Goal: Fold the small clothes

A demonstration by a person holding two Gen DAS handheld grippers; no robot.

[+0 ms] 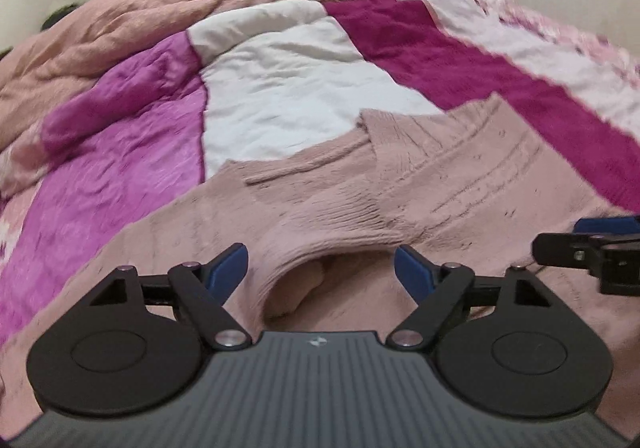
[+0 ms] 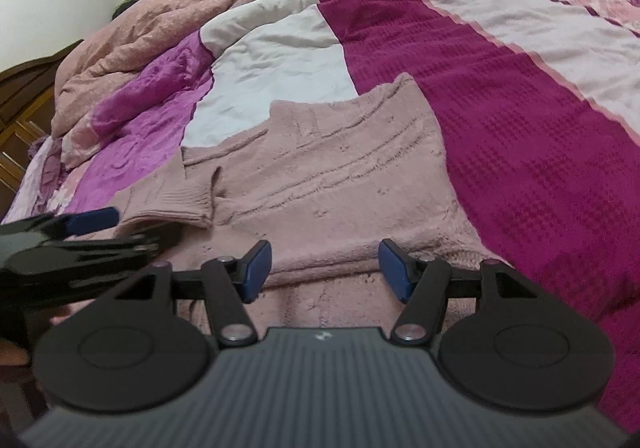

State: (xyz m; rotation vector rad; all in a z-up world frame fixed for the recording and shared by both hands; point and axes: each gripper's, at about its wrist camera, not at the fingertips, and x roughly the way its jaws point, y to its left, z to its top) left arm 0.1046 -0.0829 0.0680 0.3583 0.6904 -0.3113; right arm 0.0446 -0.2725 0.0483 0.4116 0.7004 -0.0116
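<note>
**Both grippers spread wide over a pink knitted sweater**

The 2 blue fingers (image 1: 228, 268) of the left gripper (image 1: 321, 272) stand far apart with nothing between them, hovering just above the near edge of the pink sweater (image 1: 440, 176). A rounded opening in the knit, with ribbed cuff (image 1: 332, 208) fabric just beyond it, lies in the gap between those fingers. The right gripper (image 2: 325, 268) is likewise wide open and holds nothing; its blue fingers (image 2: 256, 268) sit over the sweater's near hem.

The sweater lies spread on the bed, reaching from the near edge toward the middle. It rests partly on a white quilt panel (image 2: 280, 60), with a purple panel (image 2: 136, 136) to its left and a magenta waffle-textured blanket (image 2: 520, 136) to its right. In the right wrist view 1 sleeve is folded across the body, its ribbed cuff near the left side.

A crumpled pink duvet (image 1: 180, 8) is heaped at the far end. Each gripper shows at the edge of the other's view.
</note>
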